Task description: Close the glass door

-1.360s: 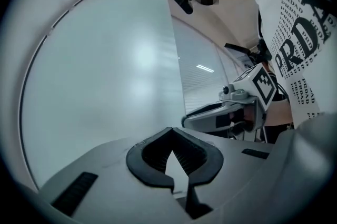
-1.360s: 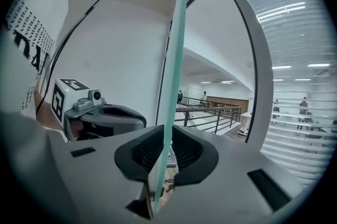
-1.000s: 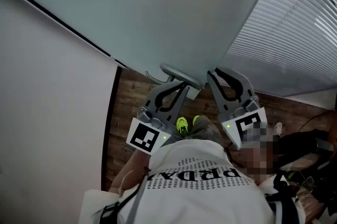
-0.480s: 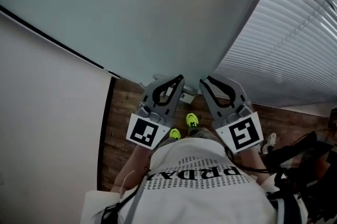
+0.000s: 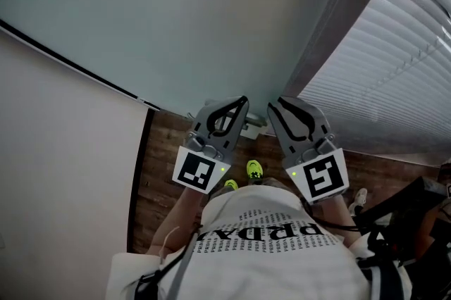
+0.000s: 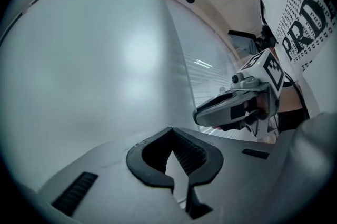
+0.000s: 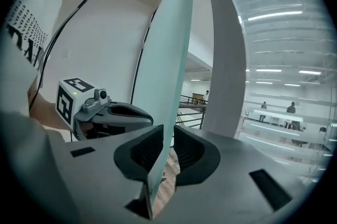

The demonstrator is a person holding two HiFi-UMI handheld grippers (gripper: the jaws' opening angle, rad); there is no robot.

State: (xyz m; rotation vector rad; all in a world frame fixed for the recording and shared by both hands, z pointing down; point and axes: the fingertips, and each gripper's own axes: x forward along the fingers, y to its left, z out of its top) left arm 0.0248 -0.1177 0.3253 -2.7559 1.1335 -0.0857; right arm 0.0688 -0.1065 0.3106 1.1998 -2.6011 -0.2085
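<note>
Frosted pale-green glass door (image 5: 176, 24): fills the upper head view, upright, with a dark strip between it and the plain white wall (image 5: 63, 151) on the left. In the right gripper view its free edge (image 7: 168, 60) stands apart from a white pillar (image 7: 226, 60), with a lit room visible through the gap.

Right gripper (image 5: 271, 107): jaws narrowly apart and astride the door's edge (image 7: 168, 127). One pad lies against the glass and a slit of floor shows beside the other.

Left gripper (image 5: 244, 102): jaws together with nothing between them (image 6: 169, 129), just beside the right gripper and close against the door's face.

Surroundings: white horizontal slatted blinds (image 5: 394, 80) to the right and brown wood-plank floor (image 5: 162, 158) below.
</note>
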